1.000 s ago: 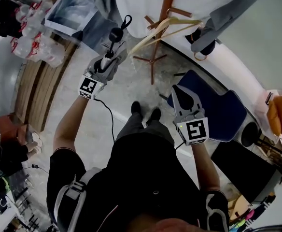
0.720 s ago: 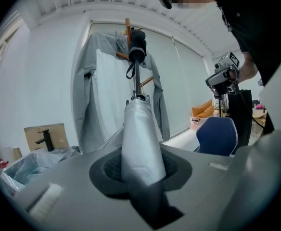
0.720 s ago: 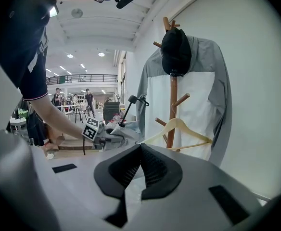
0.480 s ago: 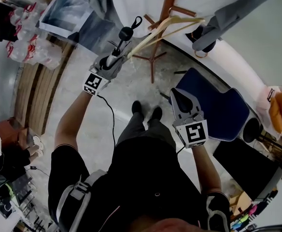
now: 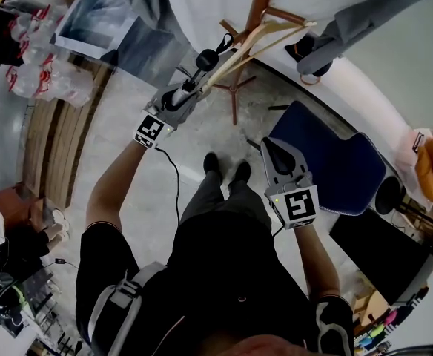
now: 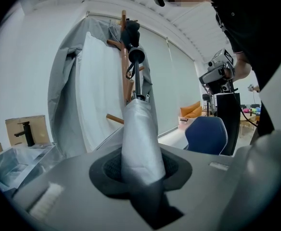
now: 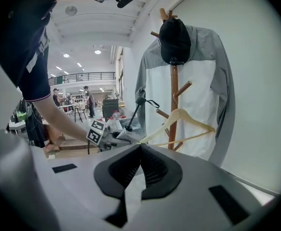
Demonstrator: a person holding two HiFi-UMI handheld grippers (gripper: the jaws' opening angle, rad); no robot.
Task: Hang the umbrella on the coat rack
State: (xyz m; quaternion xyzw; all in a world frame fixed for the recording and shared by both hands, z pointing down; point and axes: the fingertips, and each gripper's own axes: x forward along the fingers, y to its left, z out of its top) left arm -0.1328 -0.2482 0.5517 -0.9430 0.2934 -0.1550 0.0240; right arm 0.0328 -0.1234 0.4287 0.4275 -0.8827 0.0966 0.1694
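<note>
Between the left gripper's (image 6: 140, 170) jaws the umbrella (image 6: 139, 134) sits clamped by its folded canopy, handle forward. The right gripper (image 7: 139, 163) is closed on nothing. I judge its strap (image 6: 127, 71) should slip over a bare peg (image 7: 183, 88) of the coat rack (image 7: 173, 105), clear of the hanger (image 7: 180, 121). The chair (image 5: 328, 162) stands off to the right.

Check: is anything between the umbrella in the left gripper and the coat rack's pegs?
Yes. A wooden hanger hangs on the coat rack, its near arm reaching toward the umbrella. A cap and jacket cover the upper pegs. One short lower peg on the umbrella's side looks bare.
</note>
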